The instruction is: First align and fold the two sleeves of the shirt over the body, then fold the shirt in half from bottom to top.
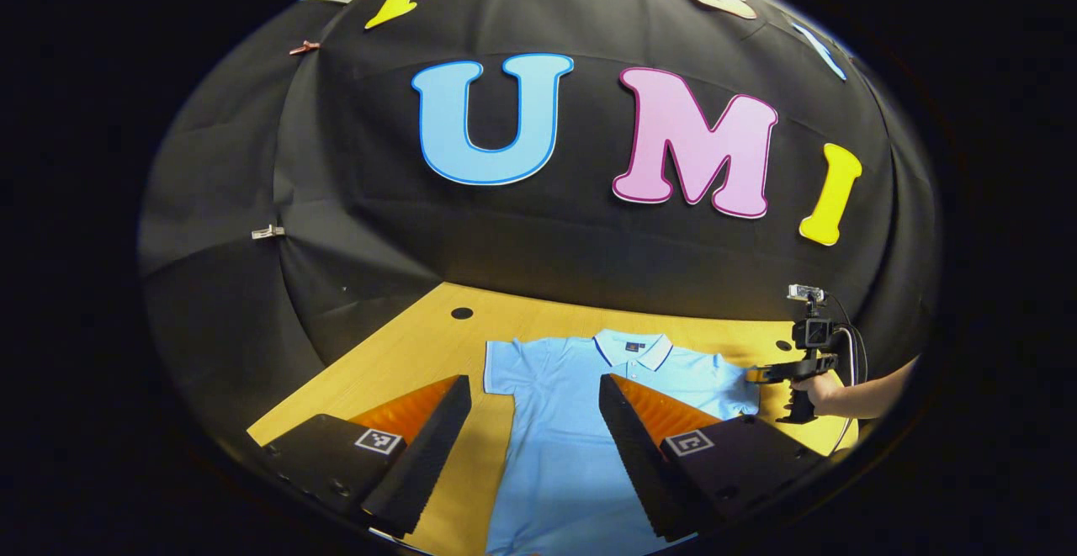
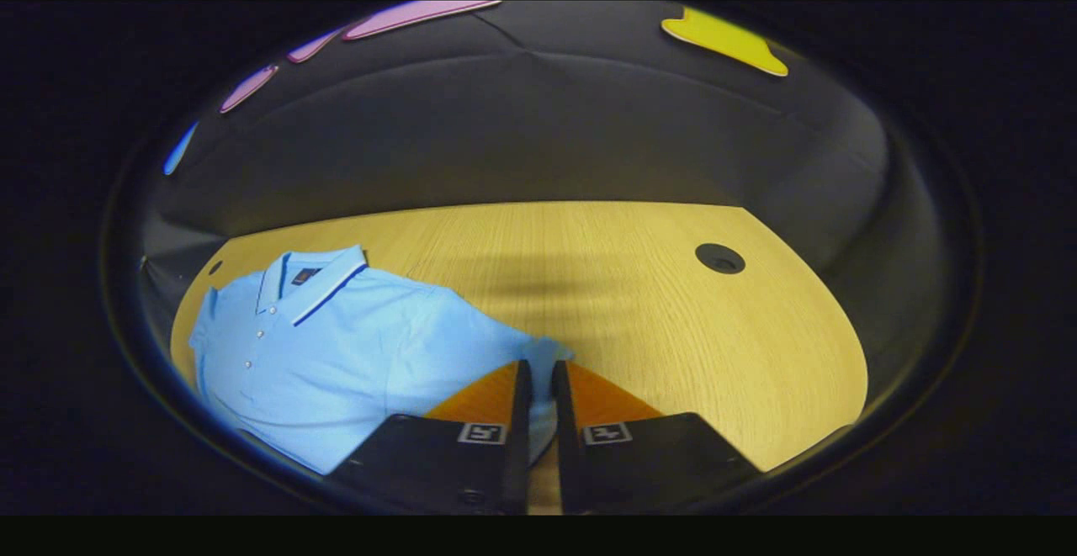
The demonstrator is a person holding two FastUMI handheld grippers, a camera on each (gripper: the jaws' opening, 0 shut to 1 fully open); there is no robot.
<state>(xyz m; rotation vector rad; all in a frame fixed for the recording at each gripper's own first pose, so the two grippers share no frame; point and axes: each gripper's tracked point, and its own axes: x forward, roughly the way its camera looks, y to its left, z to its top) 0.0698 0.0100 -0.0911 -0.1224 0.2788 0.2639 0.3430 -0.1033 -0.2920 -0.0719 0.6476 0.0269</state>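
Observation:
A light blue polo shirt (image 1: 555,447) lies flat, front up, on the wooden table (image 1: 404,354), its white-trimmed collar (image 1: 633,350) at the far side. My left gripper (image 1: 534,383) hovers open over the shirt's body, its fingers spread wide with nothing between them. In the left gripper view a hand (image 1: 820,392) holds my right gripper (image 1: 761,373) at the tip of the shirt's right sleeve. In the right gripper view that gripper (image 2: 538,365) is shut on the sleeve's end (image 2: 551,350), with blue fabric showing between its fingers. The shirt (image 2: 336,346) spreads out to the left.
Bare table (image 2: 673,329) stretches to the right of the sleeve in the right gripper view, with a round cable hole (image 2: 719,258) near the far edge. Another hole (image 1: 462,313) lies beyond the shirt's left shoulder. The black cloth wall closes off the table's far side.

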